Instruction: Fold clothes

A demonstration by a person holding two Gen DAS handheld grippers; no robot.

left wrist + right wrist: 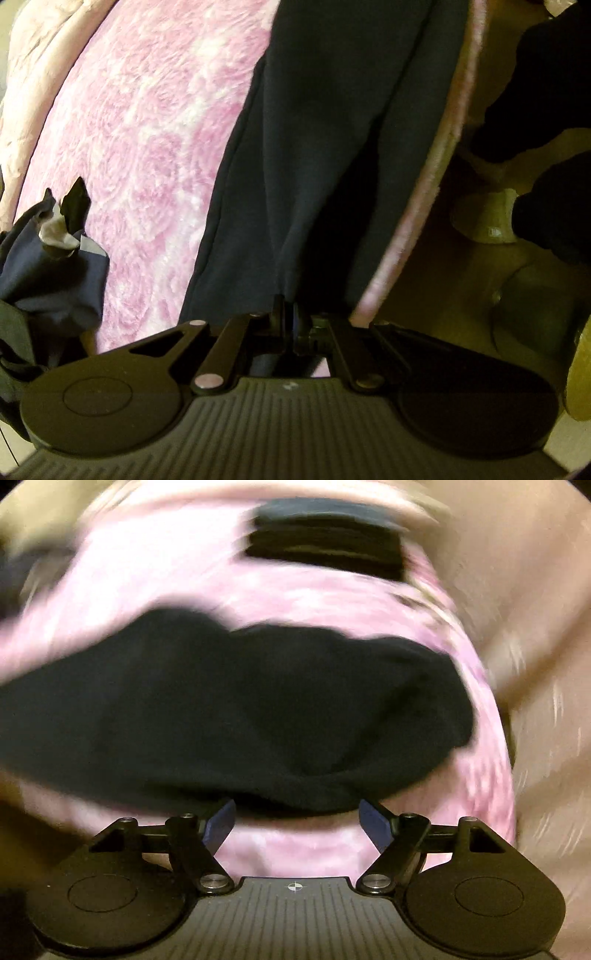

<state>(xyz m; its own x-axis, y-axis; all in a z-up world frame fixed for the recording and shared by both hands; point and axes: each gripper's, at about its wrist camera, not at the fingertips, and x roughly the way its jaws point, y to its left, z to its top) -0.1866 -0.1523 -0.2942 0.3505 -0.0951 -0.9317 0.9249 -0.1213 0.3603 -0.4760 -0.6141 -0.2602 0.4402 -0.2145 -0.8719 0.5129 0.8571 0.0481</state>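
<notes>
Nearest my lens, the left tongs [290,321] are pinched tight on an edge of the dark garment [325,147], which stretches away from them in a long band over the pink blanket [147,129] on the bed. The right tongs [295,823] stand wide with nothing between the blue pads [221,825]; the same dark garment [236,709] lies bunched just beyond them, apparently let go. That view is heavily blurred, so whether cloth touches a pad I cannot tell.

Step in hand, as I judge it: a fold of this garment is under way, with one end held and the other laid down. Next I would need the right tongs to take a fresh edge and carry it over evenly.

Count — one garment being worked, one folded dark stack [325,550] far up the blanket, one crumpled pile of cloth [48,258] at the left, two tongs
</notes>
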